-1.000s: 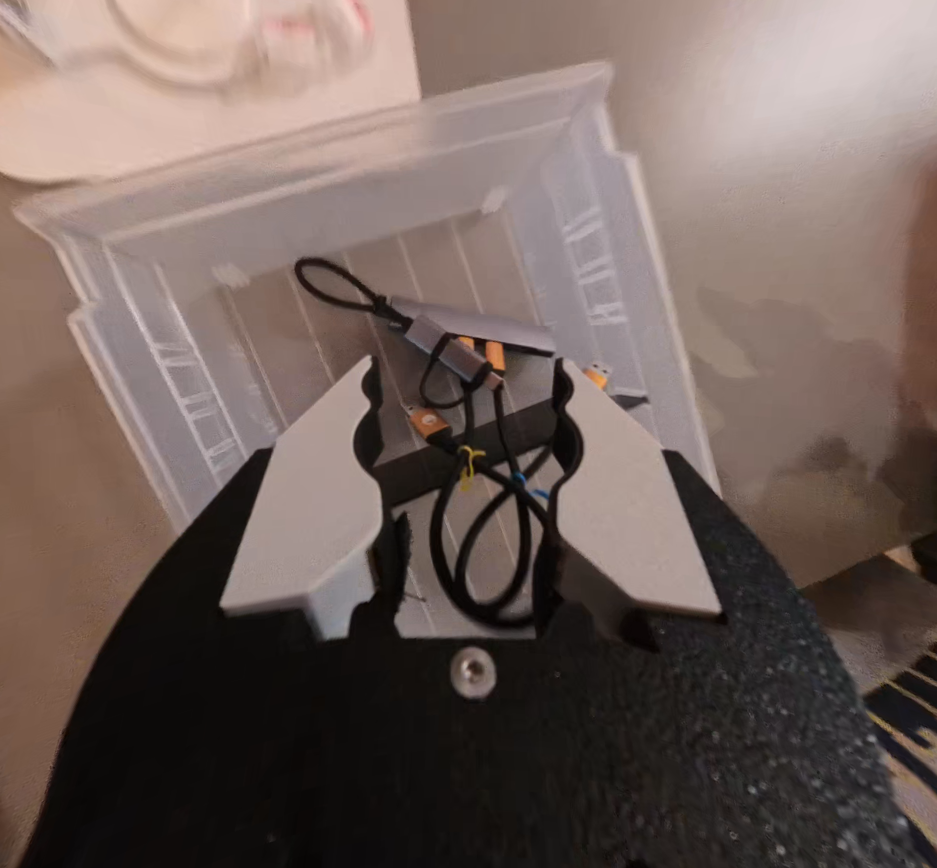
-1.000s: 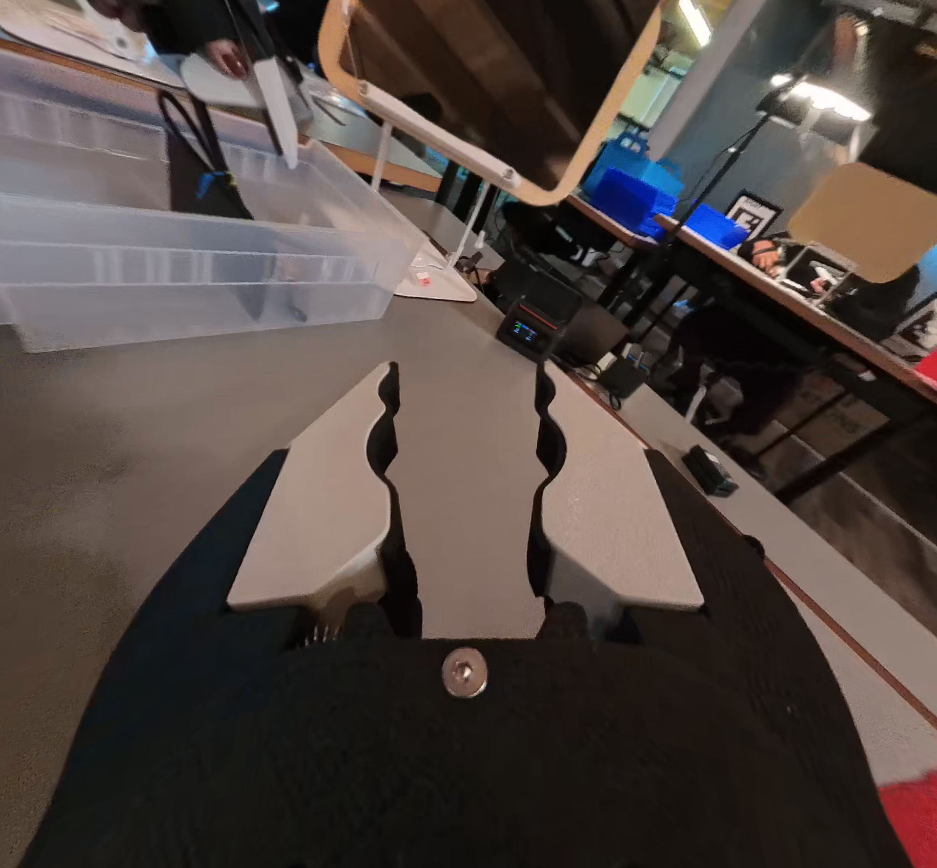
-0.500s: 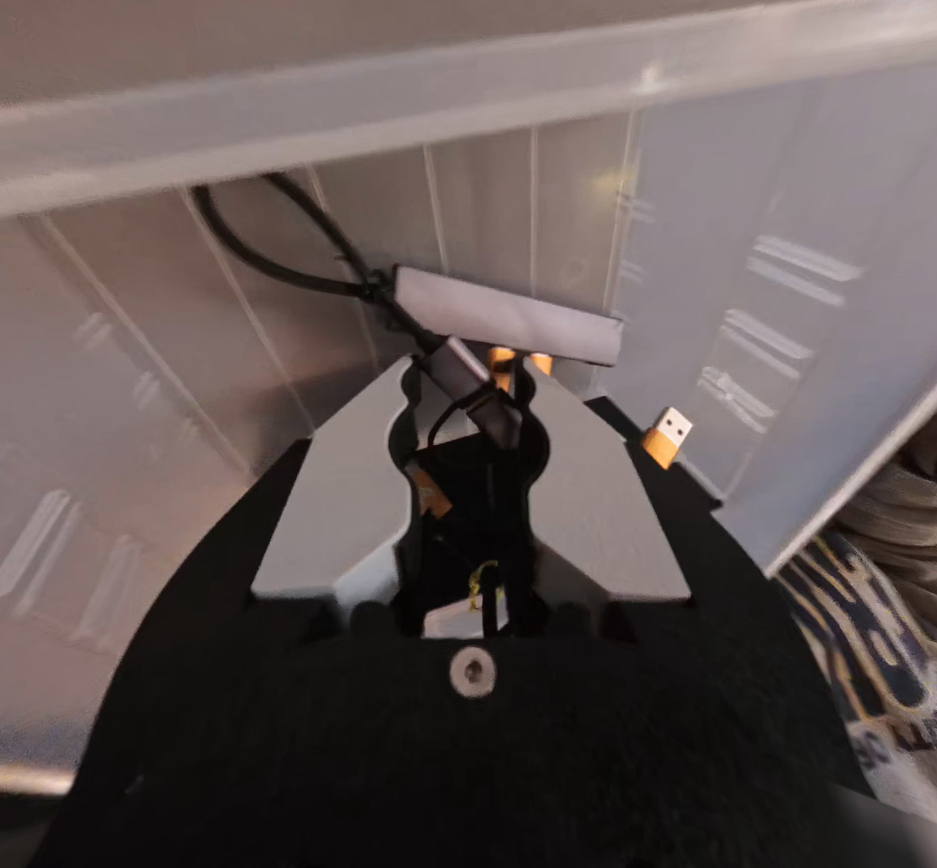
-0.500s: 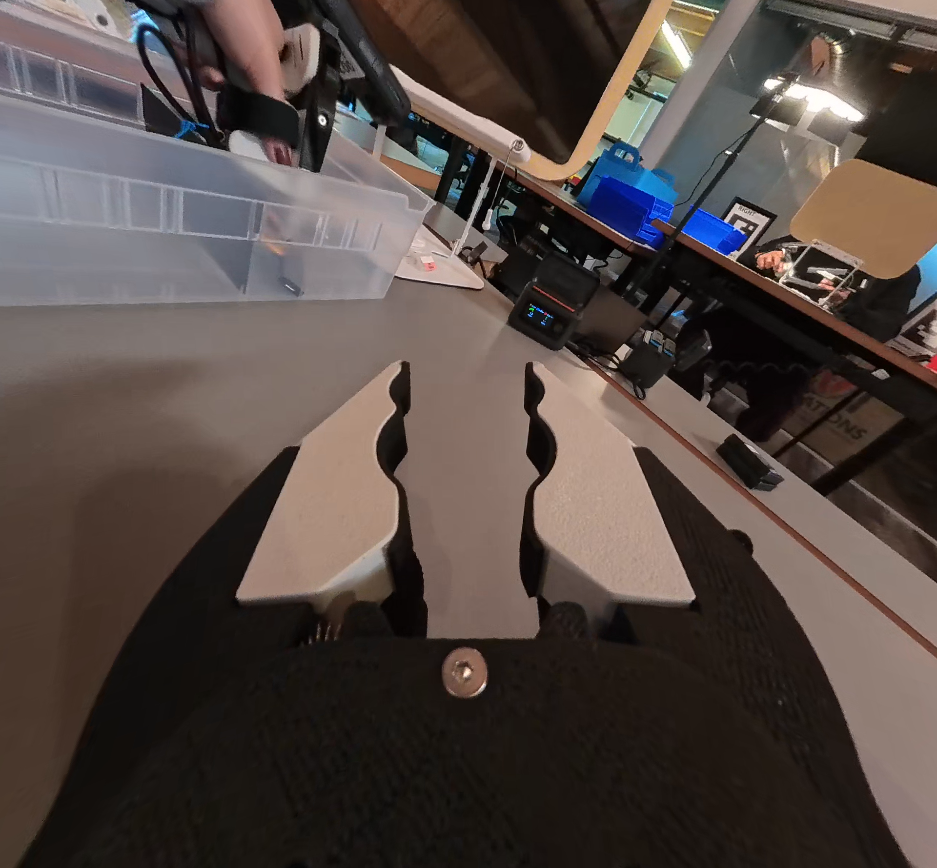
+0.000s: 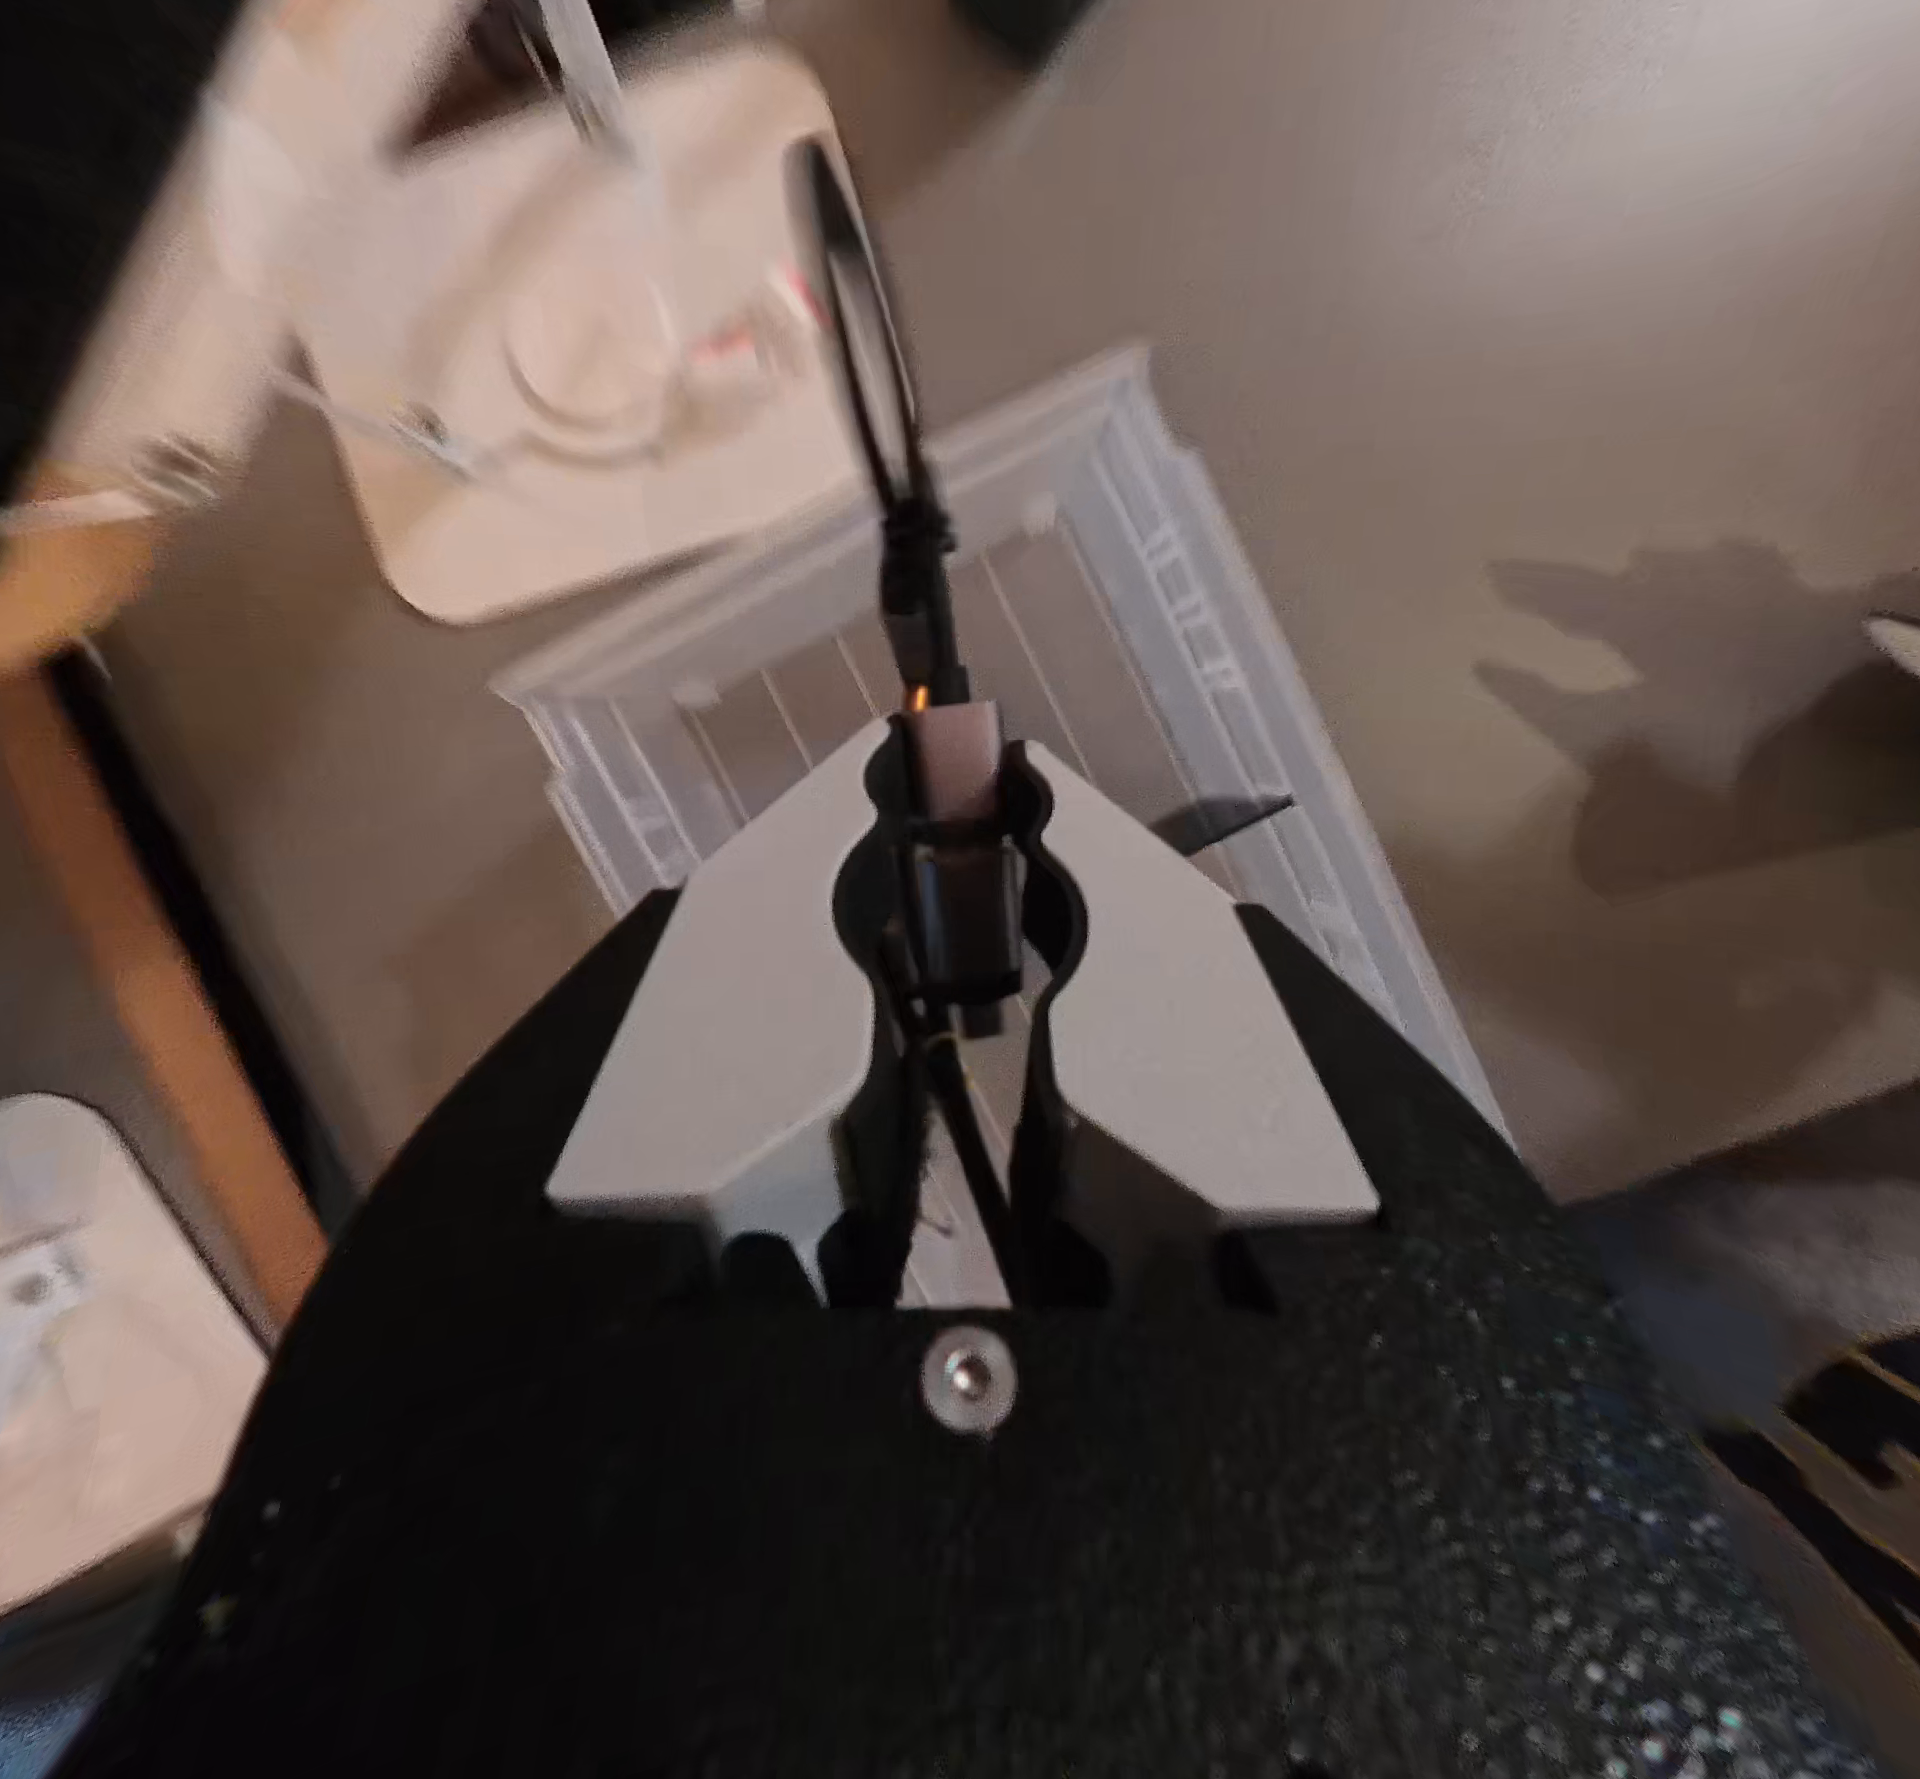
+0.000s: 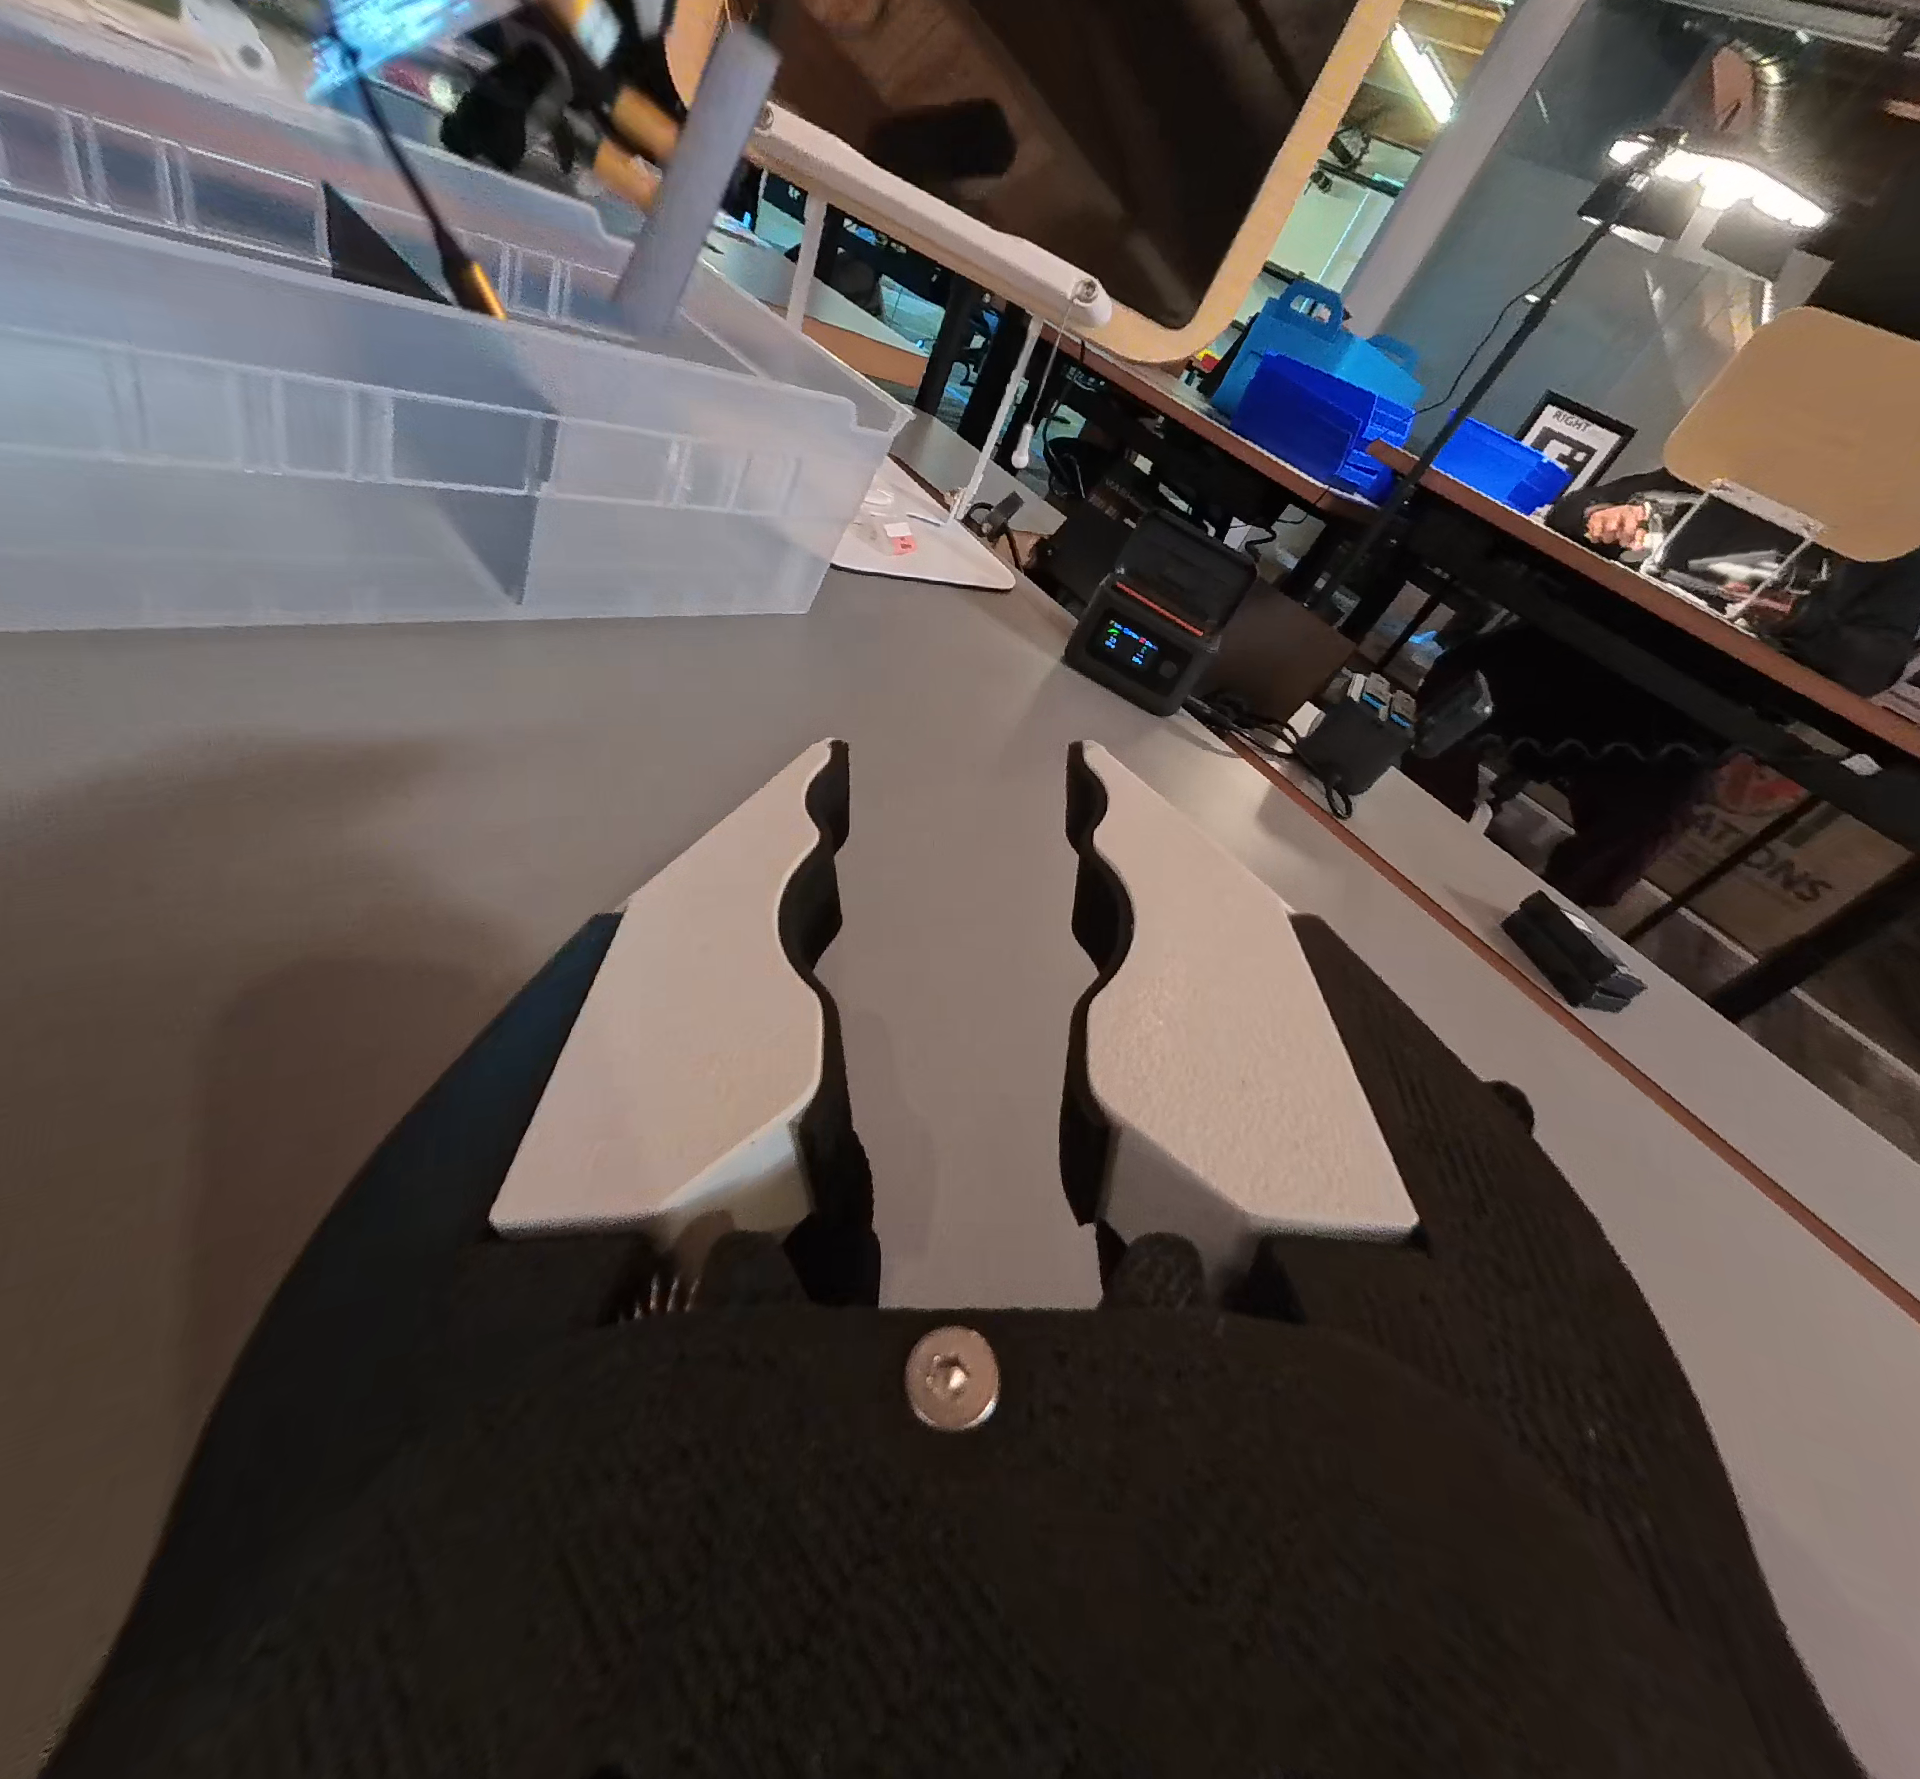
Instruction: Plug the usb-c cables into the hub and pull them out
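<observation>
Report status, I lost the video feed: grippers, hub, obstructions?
Left gripper shut on hub, lifted above clear bin. Right gripper open, empty, over table. Cables dangling; nothing blocking.

Grey tabletop [image 6: 935, 690] under me, matte, with a thin brown edge strip on its right side. Beyond it, long brown-topped desks [image 6: 1558, 524] on dark legs run across the room, carrying blue plastic bins [image 6: 1320, 389]. A small black device with a lit screen [image 6: 1153, 628] sits just off the tabletop's far edge, cables trailing near it. Overhead there's a large dark panel with a light wood rim [image 6: 1340, 171], tilted. Grey wall [image 6: 1496, 129] at right with a glazed partition beside it. A lamp on a thin black stand [image 6: 1704, 181] glows bright, and ceiling strip lights show deeper in. The left wrist view is blurred: beige surface, wooden edge at left.
</observation>
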